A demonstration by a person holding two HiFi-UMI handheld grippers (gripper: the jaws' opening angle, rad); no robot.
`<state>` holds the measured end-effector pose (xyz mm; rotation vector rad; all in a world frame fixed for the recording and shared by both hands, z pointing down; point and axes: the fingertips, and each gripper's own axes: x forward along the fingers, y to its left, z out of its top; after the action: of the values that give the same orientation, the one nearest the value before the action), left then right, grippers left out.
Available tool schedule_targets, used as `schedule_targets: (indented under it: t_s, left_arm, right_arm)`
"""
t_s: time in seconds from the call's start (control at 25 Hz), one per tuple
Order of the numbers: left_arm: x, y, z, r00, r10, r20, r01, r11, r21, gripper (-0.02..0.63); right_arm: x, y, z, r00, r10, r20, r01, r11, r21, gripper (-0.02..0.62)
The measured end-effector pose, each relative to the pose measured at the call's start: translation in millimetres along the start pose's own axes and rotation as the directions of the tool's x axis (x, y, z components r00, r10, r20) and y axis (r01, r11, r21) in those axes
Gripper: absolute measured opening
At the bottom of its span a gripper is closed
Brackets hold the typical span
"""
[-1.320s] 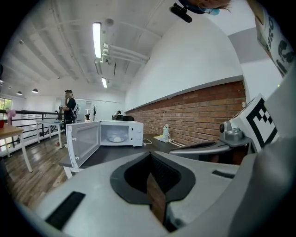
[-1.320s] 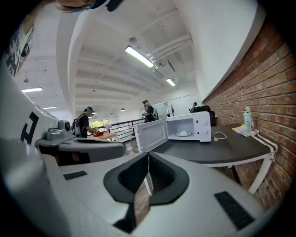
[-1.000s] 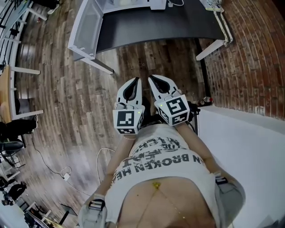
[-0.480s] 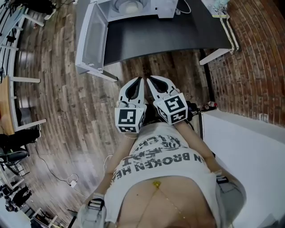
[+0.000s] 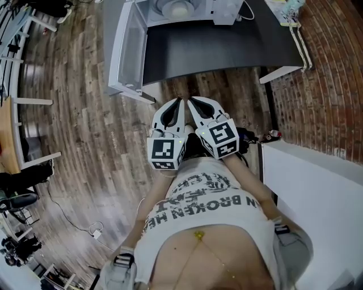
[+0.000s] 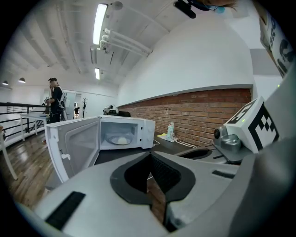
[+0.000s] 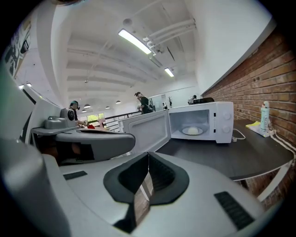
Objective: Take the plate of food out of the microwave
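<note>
A white microwave stands on a dark table with its door swung wide open to the left. Inside it sits a white plate with a pale mound of food, also visible in the right gripper view and at the head view's top edge. My left gripper and right gripper are held side by side close to my chest, well short of the table. Both are shut with nothing between the jaws. Both point toward the microwave.
A small bottle and a white cable lie on the table to the right of the microwave. A brick wall runs along the right, with a white counter beside me. People stand far off. Wooden floor lies between me and the table.
The table and microwave have slid further into the head view, and the plate now shows at its top edge. Both grippers keep their shut pose against my chest.
</note>
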<state>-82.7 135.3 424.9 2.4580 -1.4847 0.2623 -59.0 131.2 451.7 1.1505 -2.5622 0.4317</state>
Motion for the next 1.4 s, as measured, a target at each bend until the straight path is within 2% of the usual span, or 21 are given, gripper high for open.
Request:
schedule_targets:
  t_s: [0.48,0.88,1.4]
  left_arm:
    - [4,17,3,1.000,0.011,0.000,-0.011,1.000,-0.022,0.006]
    - [70,41,25,1.000,0.004,-0.012,-0.004,1.000,-0.021,0.006]
    - [158,76,58,0.997,0.075,-0.018,-0.076,0.995,-0.063,0.006]
  right_arm:
    - [8,-9,10,1.000,-0.029,0.010,0.029,0.999,0.036,0.010]
    - [58,-63,37,1.000,-0.004,0.005,0.003,0.998,0.065,0.009]
    - [121,-132,82,0.997,0.080,-0.015,-0.079,0.996,0.044,0.009]
